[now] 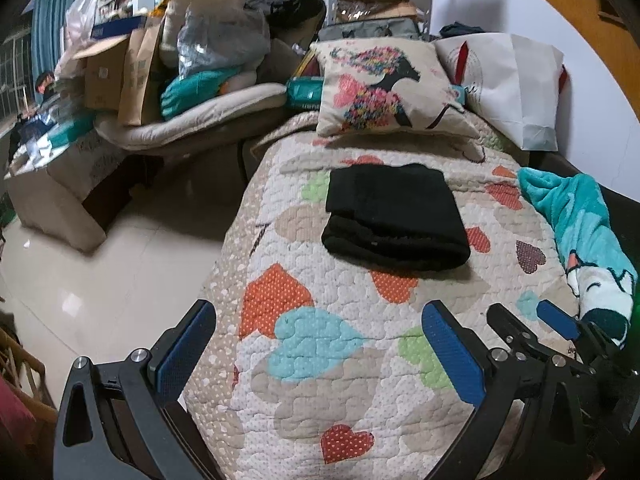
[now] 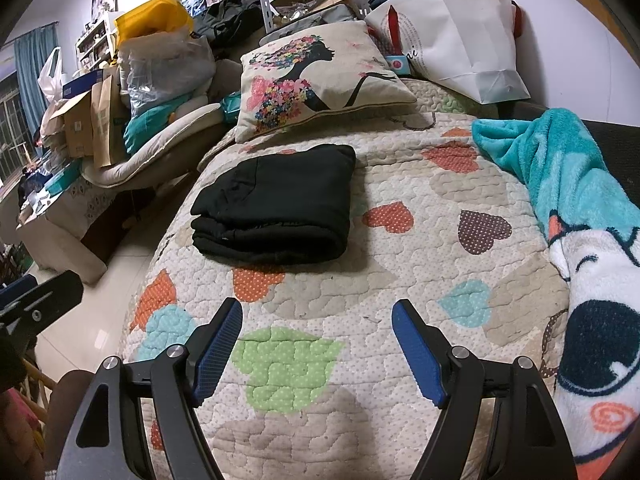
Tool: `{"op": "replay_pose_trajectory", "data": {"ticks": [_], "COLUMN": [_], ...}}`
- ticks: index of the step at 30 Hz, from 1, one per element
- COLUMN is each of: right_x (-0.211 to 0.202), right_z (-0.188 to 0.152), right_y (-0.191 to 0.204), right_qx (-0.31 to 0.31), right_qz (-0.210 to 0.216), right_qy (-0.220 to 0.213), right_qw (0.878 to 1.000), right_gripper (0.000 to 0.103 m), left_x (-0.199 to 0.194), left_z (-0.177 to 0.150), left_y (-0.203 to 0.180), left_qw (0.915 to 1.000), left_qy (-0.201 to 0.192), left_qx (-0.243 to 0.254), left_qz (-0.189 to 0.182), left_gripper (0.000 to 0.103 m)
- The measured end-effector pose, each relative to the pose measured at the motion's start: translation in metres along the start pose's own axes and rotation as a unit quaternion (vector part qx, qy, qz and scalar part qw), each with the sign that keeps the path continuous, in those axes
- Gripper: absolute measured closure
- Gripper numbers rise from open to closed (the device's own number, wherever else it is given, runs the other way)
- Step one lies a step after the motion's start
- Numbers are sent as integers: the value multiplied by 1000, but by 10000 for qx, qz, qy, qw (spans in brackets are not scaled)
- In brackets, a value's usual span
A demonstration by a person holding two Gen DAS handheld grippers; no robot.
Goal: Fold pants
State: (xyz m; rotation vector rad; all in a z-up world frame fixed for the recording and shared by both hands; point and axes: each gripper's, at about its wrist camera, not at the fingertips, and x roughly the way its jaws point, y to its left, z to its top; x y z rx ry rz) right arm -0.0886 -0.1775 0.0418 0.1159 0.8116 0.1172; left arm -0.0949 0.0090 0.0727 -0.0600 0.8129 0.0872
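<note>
The black pants [image 1: 394,216] lie folded into a thick rectangle on the heart-patterned quilt [image 1: 320,360], just in front of a printed cushion. In the right wrist view the same black bundle [image 2: 276,204] sits left of centre, well beyond the fingers. My left gripper [image 1: 320,344] hovers over the quilt's near part, open, its blue pads wide apart and holding nothing. My right gripper [image 2: 318,344] is likewise open and empty above the quilt [image 2: 360,272]; it also shows at the lower right of the left wrist view [image 1: 524,320]. Neither gripper touches the pants.
A cushion with a flower-haired figure [image 2: 316,80] and a white paper bag [image 2: 456,32] stand behind the pants. A teal fleece blanket [image 2: 568,208] lies along the right side. Boxes, bags and bedding [image 1: 168,64] pile up at left, beyond a strip of pale tiled floor [image 1: 112,280].
</note>
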Motion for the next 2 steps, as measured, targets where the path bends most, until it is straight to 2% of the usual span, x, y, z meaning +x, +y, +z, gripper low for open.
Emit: {"op": "replay_pose_trajectory", "data": {"ticks": [2], "right_x": [2], "right_z": [-1], "right_y": [0], "right_qx": [-36], "right_qz": [-2], "right_qy": [24], "right_qw": [10000], "right_gripper": [21], "left_x": [10], "left_z": [2], "left_y": [6], "left_qw": [9997], "left_qy": [160], "left_qx": [-160], "left_qz": [-40], "left_gripper": [0]}}
